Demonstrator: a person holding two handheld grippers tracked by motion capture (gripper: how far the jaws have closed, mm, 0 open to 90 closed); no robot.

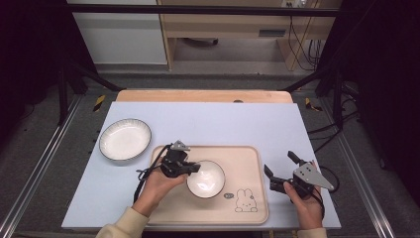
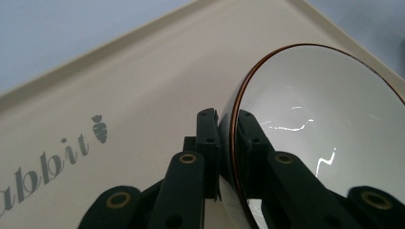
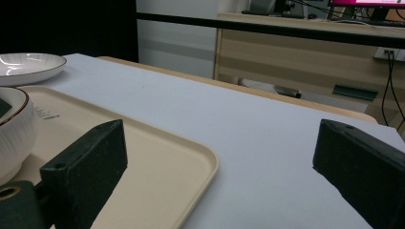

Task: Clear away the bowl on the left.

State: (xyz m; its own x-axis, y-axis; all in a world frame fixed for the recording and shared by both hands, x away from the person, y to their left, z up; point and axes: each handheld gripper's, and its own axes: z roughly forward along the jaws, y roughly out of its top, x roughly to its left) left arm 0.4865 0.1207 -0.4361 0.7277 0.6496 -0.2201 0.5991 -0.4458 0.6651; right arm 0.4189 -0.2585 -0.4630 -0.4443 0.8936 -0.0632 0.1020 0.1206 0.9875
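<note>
A white bowl [image 1: 206,178] with a thin brown rim sits on the beige tray [image 1: 247,163], near its middle. My left gripper [image 1: 190,168] is shut on the bowl's left rim. In the left gripper view the bowl [image 2: 325,119] has its rim pinched between the two black jaws, one inside and one outside. At the bowl's rim my left gripper [image 2: 229,129] meets it from below. My right gripper [image 1: 281,167] hovers open beside the tray's right edge, nothing between its fingers. In the right gripper view the bowl [image 3: 14,129] shows at the far left on the tray [image 3: 157,167].
A white ribbed plate [image 1: 125,139] lies on the pale blue mat [image 1: 223,124] left of the tray; it also shows as the plate [image 3: 28,67] in the right gripper view. A rabbit drawing [image 1: 246,200] marks the tray's near right corner. Black frame posts flank the table.
</note>
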